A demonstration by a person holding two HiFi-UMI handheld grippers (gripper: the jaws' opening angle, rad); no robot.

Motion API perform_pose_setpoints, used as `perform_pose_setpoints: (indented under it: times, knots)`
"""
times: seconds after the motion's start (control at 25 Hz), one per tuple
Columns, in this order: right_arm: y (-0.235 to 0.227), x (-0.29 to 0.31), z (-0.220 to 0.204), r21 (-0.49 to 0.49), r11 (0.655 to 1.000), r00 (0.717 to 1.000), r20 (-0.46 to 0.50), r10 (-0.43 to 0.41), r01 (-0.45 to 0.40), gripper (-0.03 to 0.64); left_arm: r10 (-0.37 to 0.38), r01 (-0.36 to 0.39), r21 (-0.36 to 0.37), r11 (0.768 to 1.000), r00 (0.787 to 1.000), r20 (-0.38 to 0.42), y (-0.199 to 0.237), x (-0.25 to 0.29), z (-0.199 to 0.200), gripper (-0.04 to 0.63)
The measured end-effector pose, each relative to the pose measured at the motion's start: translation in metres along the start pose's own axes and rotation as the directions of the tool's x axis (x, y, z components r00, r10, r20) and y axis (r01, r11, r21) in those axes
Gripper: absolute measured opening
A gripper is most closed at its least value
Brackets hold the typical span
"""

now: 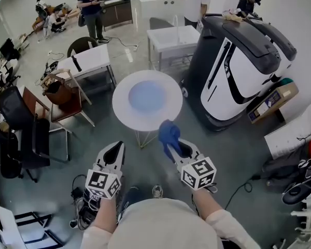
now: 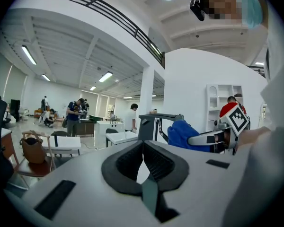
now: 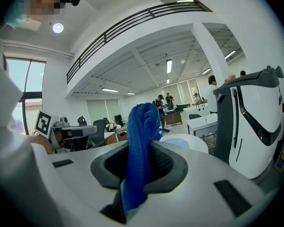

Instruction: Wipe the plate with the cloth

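- My right gripper [image 3: 138, 150] grips the blue cloth [image 3: 142, 122].
- My left gripper [image 2: 143, 150] is closed, holding nothing.
- The plate [image 1: 146, 96] lies on the round desk [image 1: 122, 114], apart from both.

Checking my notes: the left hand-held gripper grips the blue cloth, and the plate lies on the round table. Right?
No: the right hand-held gripper grips the cloth, as the right gripper view shows. The plate does lie on the table.

Plate [image 1: 146, 95] on table [image 1: 120, 111], beyond cloth [image 1: 169, 134]
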State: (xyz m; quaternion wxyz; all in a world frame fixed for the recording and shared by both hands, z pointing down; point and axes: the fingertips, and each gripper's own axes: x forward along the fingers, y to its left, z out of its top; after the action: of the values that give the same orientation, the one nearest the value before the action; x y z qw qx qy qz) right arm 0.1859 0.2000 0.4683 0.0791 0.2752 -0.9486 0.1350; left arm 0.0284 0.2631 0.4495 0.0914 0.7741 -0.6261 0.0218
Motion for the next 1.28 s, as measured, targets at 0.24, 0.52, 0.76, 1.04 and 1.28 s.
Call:
perform_pose_setpoints:
  times: [0.24,0.52,0.76,1.04,1.28]
  knots:
    - [-0.009,0.011,0.002,0.013,1.000,1.000,0.002,0.005,-0.005,0.092,-0.010,0.010,0.008,1.000,1.000,-0.009,0.005,0.018,0.003,0.032]
    - [-0.017,0.033,0.004,0.007,1.000,1.000,-0.012,-0.022,0.022,0.092,-0.042,0.041,-0.024,0.999,0.999,-0.008,0.028,0.040,-0.002,0.032]
    - [-0.026,0.073,0.015,0.003,0.998,0.998,-0.030,-0.058,0.058,0.092,-0.069,0.069,-0.035,0.997,0.998,-0.002,0.067,0.066,0.006,0.032]
    - [-0.037,0.133,0.029,0.015,0.993,0.992,-0.032,-0.121,0.121,0.091,-0.108,0.108,-0.040,0.993,0.994,-0.016,0.130,0.100,0.012,0.032]
    - [-0.048,0.171,0.037,0.028,0.986,0.986,-0.031,-0.166,0.167,0.092,-0.173,0.171,-0.041,0.984,0.985,-0.030,0.159,0.134,0.016,0.032]
